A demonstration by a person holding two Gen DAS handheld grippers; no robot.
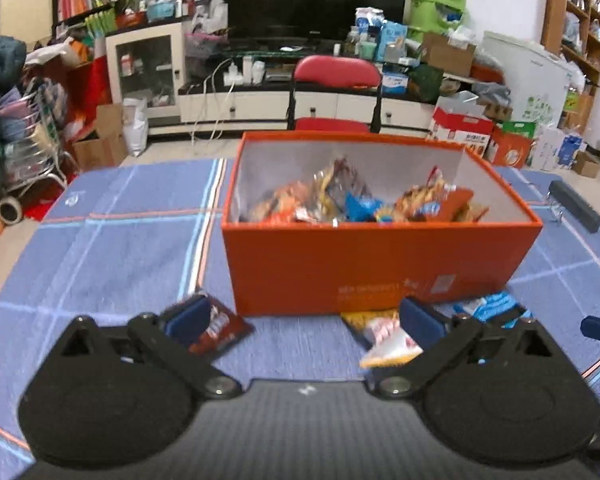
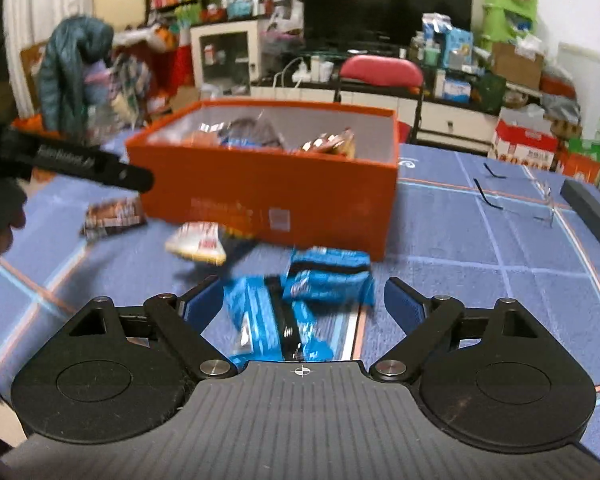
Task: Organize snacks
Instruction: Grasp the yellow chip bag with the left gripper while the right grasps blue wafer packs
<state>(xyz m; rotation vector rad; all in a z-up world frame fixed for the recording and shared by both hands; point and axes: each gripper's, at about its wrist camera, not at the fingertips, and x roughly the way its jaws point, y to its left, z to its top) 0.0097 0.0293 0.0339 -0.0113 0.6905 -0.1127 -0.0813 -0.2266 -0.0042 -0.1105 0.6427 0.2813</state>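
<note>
Now, from the left wrist, we have our left gripper [image 1: 304,320] spread wide and empty — a brown packet [image 1: 220,330] beside one finger, a white packet [image 1: 388,340] beside the other, the orange box [image 1: 380,264] just beyond. From the right wrist, our right gripper [image 2: 300,304] gapes over the blue packets [image 2: 296,308] — lengthwise between its fingers, unpinched.

Your box [image 1: 380,264] is orange outside, pale grey-white inside, with faint lighter print on its front. The tablecloth [image 1: 120,248] is blue, checked with pale blue, white and salmon lines. Your gripper pads [image 2: 404,300] are dark blue on black linkages. Loose packets: two bright blue [image 2: 328,276], one dark brown-red [image 1: 220,330], one white and yellow with red lettering [image 2: 198,242]. The chair [image 1: 336,70] behind is red.
</note>
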